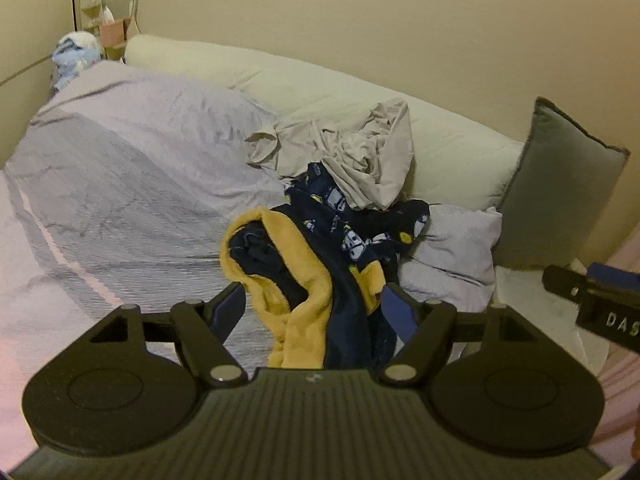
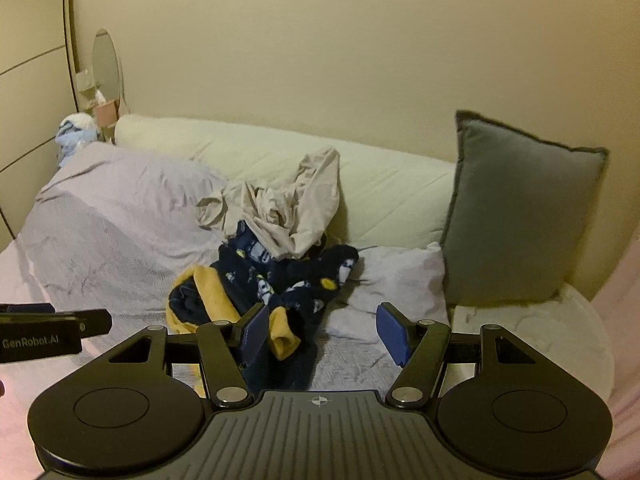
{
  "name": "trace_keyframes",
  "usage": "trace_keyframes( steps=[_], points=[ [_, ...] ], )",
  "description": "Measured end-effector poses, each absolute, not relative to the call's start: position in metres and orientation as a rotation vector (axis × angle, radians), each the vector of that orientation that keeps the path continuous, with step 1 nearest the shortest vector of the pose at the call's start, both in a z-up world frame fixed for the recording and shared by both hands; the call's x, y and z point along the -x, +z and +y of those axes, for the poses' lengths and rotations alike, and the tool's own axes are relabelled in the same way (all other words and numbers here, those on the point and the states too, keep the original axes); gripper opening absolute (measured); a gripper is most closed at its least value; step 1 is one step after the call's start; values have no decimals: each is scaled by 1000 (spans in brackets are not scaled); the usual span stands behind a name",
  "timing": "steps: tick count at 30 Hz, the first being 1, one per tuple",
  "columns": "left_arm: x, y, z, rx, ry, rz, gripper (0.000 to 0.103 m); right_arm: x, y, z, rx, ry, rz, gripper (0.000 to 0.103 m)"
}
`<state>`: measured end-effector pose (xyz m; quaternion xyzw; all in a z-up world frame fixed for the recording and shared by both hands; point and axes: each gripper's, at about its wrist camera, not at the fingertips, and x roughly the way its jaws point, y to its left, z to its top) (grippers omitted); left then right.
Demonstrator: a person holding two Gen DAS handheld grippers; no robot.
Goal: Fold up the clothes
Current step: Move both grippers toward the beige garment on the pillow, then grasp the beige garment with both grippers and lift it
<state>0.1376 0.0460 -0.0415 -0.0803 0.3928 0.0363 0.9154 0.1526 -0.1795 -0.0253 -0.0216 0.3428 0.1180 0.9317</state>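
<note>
A crumpled pile of clothes lies on the lilac bedsheet (image 1: 120, 208). A navy fleece garment (image 1: 352, 232) with white printed figures and a yellow lining (image 1: 304, 292) lies lowest, and a beige garment (image 1: 344, 156) sits bunched on top of it. My left gripper (image 1: 314, 312) is open, its blue pads either side of the fleece's near end. My right gripper (image 2: 325, 334) is open too; the fleece (image 2: 288, 280) and its yellow cuff (image 2: 282, 336) lie by its left pad. The beige garment (image 2: 280, 208) lies further back. Each gripper shows at the edge of the other's view.
A grey cushion (image 2: 520, 212) leans on the wall at the right, beside a small lilac pillow (image 2: 396, 276). A long cream bolster (image 2: 248, 148) runs along the wall. A blue and white soft toy (image 2: 74, 130) and an oval mirror (image 2: 106, 66) are at the far left.
</note>
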Motion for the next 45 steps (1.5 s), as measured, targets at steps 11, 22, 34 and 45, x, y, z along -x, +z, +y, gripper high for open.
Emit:
trace_keyframes(
  steps=[11,22,34,45],
  points=[
    [-264,-90,26,189,105,915,71,-283,-77,-204,53,276,832,64],
    [-374,-117,26,219,132,940,71,-390,-107,-201,74,309,885,64],
    [-485,-164,49,323,165,974,71,-508,-151,-190,-1,307,929,64],
    [-563,-204,64,487,190,949,69,-585,-181,-178,-155,337,900,64]
  ],
)
